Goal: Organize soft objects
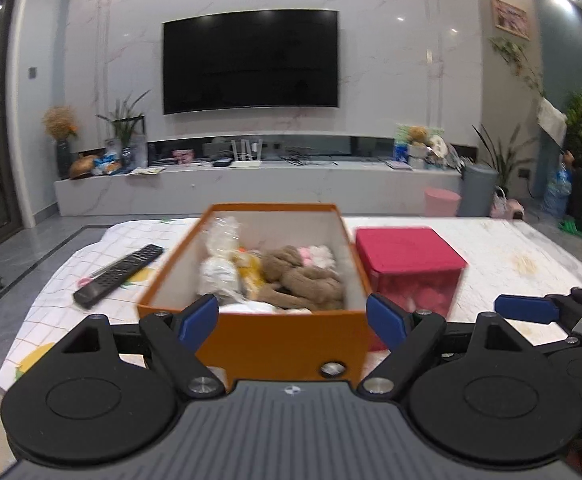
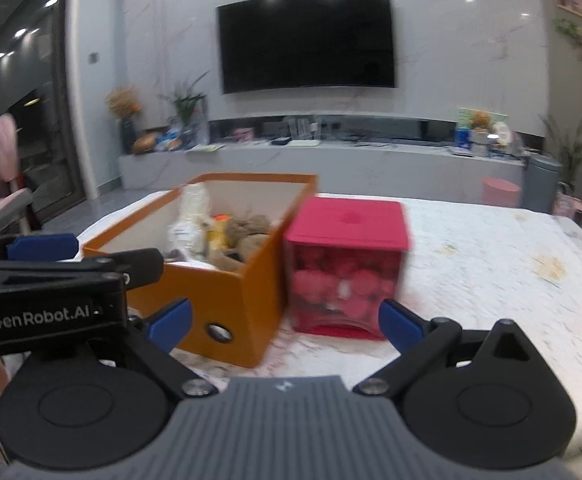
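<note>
1. Left gripper: jaws spread wide, nothing between them. It sits at 6 o'clock of the orange box, near the front wall, aimed along the box's length. Prob. lined up that way so it can reach in, or take the box by its end.
2. Right gripper: also wide, empty. It faces the gap between the orange box and the red container, which stands at approx. 3 o'clock of the box, just beside it; can't tell if they touch.
3. Soft things are inside the orange box: a brown plush toy toward the middle-right, a pink-white fluffy item at 12 o'clock of it, yellow toy at 9 o'clock, and plastic-wrapped white bundles on the left side. Piled loose, so the box looks to be the collecting bin.
4. Red container has its lid on; see-through walls show pink round items w/ a slot at the bottom front, likely a dispenser, so nothing needs pulling out there.
5. Remote control lies at 9 o'clock of the box on the checked cloth, well apart. It's hard, so prob. left out on purpose.
6. Judgement: sorting looks nearly done; no loose soft item seen on the table.
</note>
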Available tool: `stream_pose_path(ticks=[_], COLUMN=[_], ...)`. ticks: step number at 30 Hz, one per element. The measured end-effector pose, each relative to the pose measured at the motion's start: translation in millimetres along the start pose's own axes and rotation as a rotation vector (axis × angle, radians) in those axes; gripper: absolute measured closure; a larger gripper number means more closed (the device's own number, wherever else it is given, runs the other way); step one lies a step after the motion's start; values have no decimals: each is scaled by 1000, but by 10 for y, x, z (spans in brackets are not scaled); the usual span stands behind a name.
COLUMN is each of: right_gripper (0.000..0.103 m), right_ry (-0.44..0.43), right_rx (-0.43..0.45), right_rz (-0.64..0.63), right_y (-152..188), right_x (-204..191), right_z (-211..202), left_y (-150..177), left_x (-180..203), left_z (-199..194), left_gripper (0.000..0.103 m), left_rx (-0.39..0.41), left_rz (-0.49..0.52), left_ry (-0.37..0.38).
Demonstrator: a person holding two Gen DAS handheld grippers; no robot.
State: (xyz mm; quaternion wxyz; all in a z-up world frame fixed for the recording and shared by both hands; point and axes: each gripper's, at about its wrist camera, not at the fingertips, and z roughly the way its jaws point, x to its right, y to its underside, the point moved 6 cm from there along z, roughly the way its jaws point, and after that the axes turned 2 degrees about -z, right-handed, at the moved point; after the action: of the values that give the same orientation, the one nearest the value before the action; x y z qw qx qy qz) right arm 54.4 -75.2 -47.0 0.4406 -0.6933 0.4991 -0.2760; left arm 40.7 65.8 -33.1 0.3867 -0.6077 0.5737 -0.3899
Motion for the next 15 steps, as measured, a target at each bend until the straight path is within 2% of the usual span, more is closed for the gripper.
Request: stream_pose_path(ticks=[7,15], right_gripper=[7,7], right_ry=[-96,-135], right_rx=[19,12], right_rz=[-34,-50], right_y=[-322,-378], right_x=[-413,-697], right_z=[238,373], left_y=[-200,-167], left_x=[-471,-763], left_z=[-40,-8], left_gripper=[5,5], left_rx=[19,-4], left_rz=[-59,-57], left_ry=[-89,-118])
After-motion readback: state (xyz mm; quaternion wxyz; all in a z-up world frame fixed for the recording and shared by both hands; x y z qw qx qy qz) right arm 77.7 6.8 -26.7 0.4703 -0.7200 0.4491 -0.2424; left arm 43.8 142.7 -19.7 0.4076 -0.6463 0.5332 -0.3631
